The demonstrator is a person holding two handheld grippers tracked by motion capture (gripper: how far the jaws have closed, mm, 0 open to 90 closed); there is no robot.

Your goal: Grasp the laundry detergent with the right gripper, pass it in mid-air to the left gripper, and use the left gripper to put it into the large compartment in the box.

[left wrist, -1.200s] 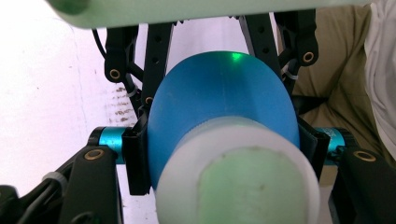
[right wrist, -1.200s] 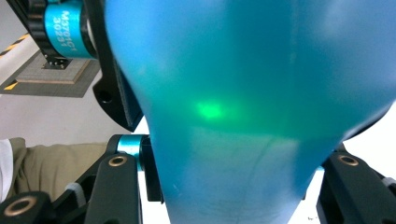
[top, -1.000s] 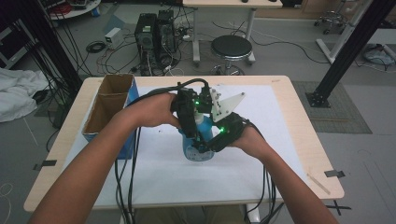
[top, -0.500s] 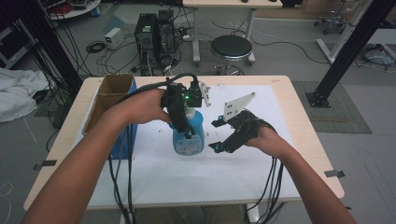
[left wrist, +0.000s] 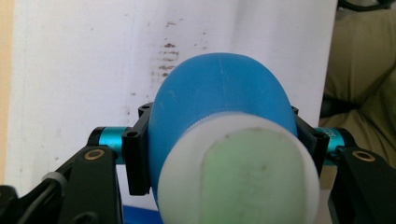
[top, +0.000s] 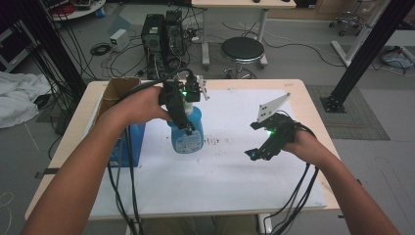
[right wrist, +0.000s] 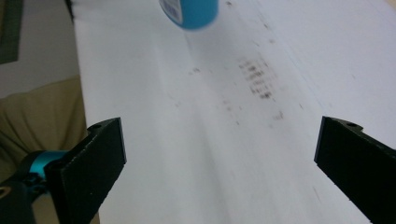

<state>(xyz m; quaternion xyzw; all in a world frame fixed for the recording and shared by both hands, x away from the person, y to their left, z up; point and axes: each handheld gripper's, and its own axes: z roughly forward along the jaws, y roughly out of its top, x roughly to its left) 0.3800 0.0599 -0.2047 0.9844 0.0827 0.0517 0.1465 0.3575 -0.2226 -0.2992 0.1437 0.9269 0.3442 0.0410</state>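
White paper covers the table. Toward its left edge the left gripper clamps the blue bottle, upright, neck up. Well apart, near the right edge, the right gripper has just been opening, nothing between its jaws.

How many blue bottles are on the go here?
1: the blue bottle is clamped in the left gripper, above the white sheet. Whether the cardboard box hides others, I can't tell.

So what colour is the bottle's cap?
The bottle is blue and its cap is white, clearest in the left gripper view.
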